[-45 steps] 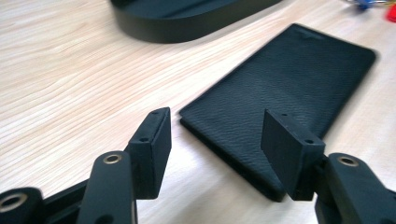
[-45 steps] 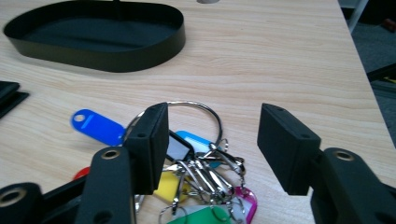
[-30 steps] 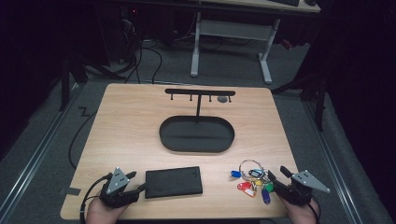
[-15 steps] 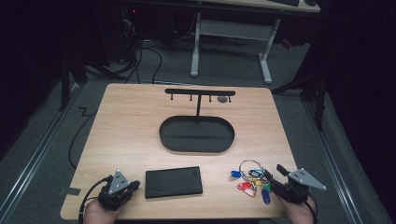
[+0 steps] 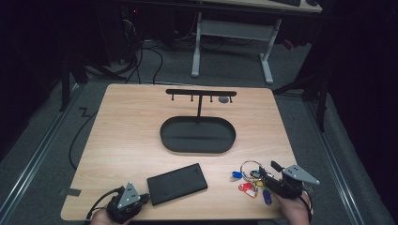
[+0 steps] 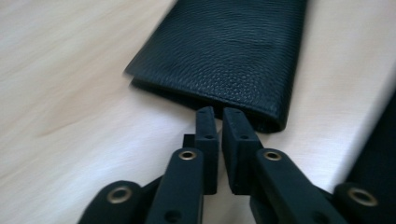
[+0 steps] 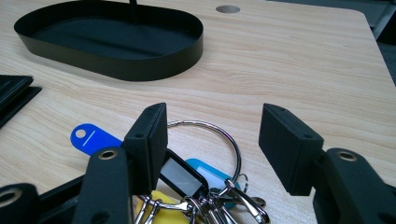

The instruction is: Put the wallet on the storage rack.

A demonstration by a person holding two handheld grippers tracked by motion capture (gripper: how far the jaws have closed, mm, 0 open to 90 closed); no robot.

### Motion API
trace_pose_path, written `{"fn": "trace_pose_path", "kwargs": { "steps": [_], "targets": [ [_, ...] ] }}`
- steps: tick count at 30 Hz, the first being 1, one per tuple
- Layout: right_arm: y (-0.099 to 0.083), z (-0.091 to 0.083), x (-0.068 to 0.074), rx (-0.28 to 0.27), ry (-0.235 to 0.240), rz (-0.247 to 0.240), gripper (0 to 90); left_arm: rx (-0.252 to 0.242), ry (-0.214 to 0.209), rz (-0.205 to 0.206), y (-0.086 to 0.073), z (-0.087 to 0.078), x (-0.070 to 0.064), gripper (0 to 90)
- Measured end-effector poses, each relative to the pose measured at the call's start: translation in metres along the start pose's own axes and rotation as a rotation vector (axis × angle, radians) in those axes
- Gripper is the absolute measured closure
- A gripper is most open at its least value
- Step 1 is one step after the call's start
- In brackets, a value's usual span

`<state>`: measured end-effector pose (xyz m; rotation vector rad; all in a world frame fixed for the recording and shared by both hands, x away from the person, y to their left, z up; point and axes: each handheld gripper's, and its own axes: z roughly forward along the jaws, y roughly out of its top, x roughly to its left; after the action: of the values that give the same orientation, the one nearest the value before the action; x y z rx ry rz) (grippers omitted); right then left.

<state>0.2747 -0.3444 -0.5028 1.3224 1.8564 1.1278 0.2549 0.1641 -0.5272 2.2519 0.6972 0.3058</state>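
Note:
A black leather wallet [image 5: 177, 183] lies flat near the table's front edge. My left gripper [image 5: 142, 199] sits just left of it, low on the table. In the left gripper view its jaws [image 6: 218, 117] are shut with nothing between them, tips at the wallet's [image 6: 224, 51] folded edge. A bunch of keys [image 5: 251, 180] on a metal ring [image 7: 226, 135], with blue [image 7: 88, 138], black, yellow and red tags, lies front right. My right gripper [image 5: 268, 174] is open, its jaws [image 7: 212, 133] standing either side of the ring.
A black oval tray [image 5: 197, 135] sits mid-table, and a T-shaped stand with hooks [image 5: 201, 93] rises from its far side. A small grey disc [image 5: 224, 99] lies beyond it. The table's front edge is right under both hands.
My left gripper has slid back toward the front edge and slightly right, beside the wallet. My right gripper has edged left onto the keys.

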Motion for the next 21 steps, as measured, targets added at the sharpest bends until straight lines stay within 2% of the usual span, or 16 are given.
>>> {"fn": "trace_pose_path", "kwargs": {
  "steps": [1, 2, 4, 5, 7, 8, 9, 11, 16, 19, 21],
  "targets": [
    [0.0, 0.0, 0.0, -0.001, -0.001, 0.0, 42.5, 0.0, 0.0, 0.0, 0.0, 0.0, 0.0, 83.7],
    [0.0, -0.001, 0.0, -0.003, -0.003, 0.0, 42.5, 0.0, -0.002, 0.027, 0.003, -0.002, -0.004, 82.6],
    [0.0, -0.002, 0.0, -0.004, -0.004, 0.0, 42.5, -0.007, 0.006, 0.03, 0.004, -0.004, -0.004, 82.0],
    [-0.001, -0.002, -0.001, -0.004, -0.006, 0.005, 42.5, -0.026, 0.007, 0.025, 0.005, -0.007, -0.003, 82.2],
    [-0.002, -0.004, -0.002, -0.002, -0.008, 0.003, 42.5, -0.065, 0.006, 0.003, 0.006, -0.015, 0.002, 83.6],
    [-0.004, -0.006, -0.003, 0.002, -0.014, 0.005, 42.5, -0.109, 0.014, -0.039, 0.005, -0.021, 0.009, 83.6],
    [-0.005, -0.008, -0.004, 0.002, -0.019, 0.009, 42.5, -0.131, 0.005, -0.069, 0.005, -0.021, 0.012, 83.5],
    [-0.007, -0.01, -0.006, 0.001, -0.025, 0.016, 42.6, -0.141, -0.003, -0.073, 0.011, -0.014, 0.011, 81.3],
    [-0.011, -0.015, -0.009, 0.007, -0.037, 0.027, 42.6, -0.128, -0.044, 0.041, 0.046, 0.016, -0.016, 78.0],
    [-0.012, -0.018, -0.009, 0.006, -0.044, 0.027, 42.6, -0.099, -0.063, 0.093, 0.063, 0.036, -0.029, 80.3],
    [-0.013, -0.02, -0.01, 0.007, -0.046, 0.03, 42.6, -0.064, -0.06, 0.127, 0.07, 0.047, -0.035, 83.6]
  ]
}}
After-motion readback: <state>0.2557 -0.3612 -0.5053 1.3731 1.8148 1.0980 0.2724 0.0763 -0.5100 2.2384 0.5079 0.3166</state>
